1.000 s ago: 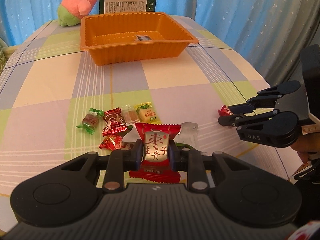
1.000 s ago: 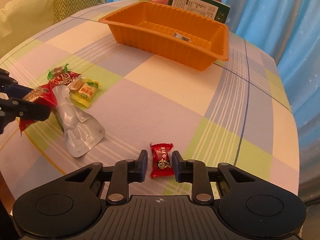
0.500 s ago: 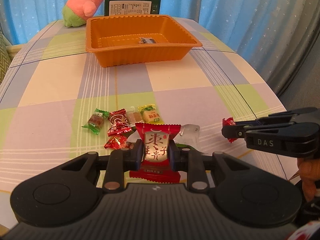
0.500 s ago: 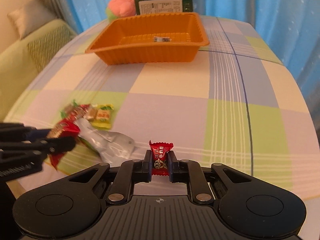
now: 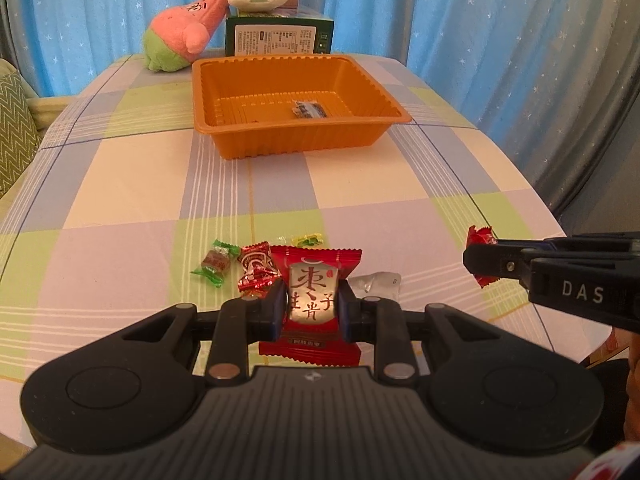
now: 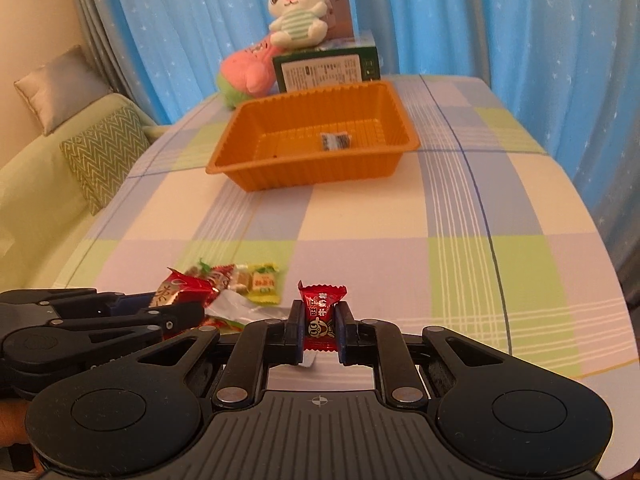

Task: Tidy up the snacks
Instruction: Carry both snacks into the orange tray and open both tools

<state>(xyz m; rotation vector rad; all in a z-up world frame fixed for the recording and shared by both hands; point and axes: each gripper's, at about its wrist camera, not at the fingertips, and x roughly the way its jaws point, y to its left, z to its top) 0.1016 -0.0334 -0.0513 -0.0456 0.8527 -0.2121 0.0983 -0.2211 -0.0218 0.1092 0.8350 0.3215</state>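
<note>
My left gripper is shut on a large red snack packet and holds it above the table. My right gripper is shut on a small red candy, also lifted; that candy shows in the left wrist view at the right gripper's tip. An orange tray stands far ahead with one small dark wrapper inside. Several small candies and a silver pouch lie on the cloth below the grippers.
A checked tablecloth covers the table. Behind the tray stand a green box, a pink plush and a white plush. Blue curtains hang behind. A sofa with cushions is on the left.
The right gripper closed on the small red candy and lifted it off the table. Both grippers have risen and now face the tray more squarely, each holding its snack.
</note>
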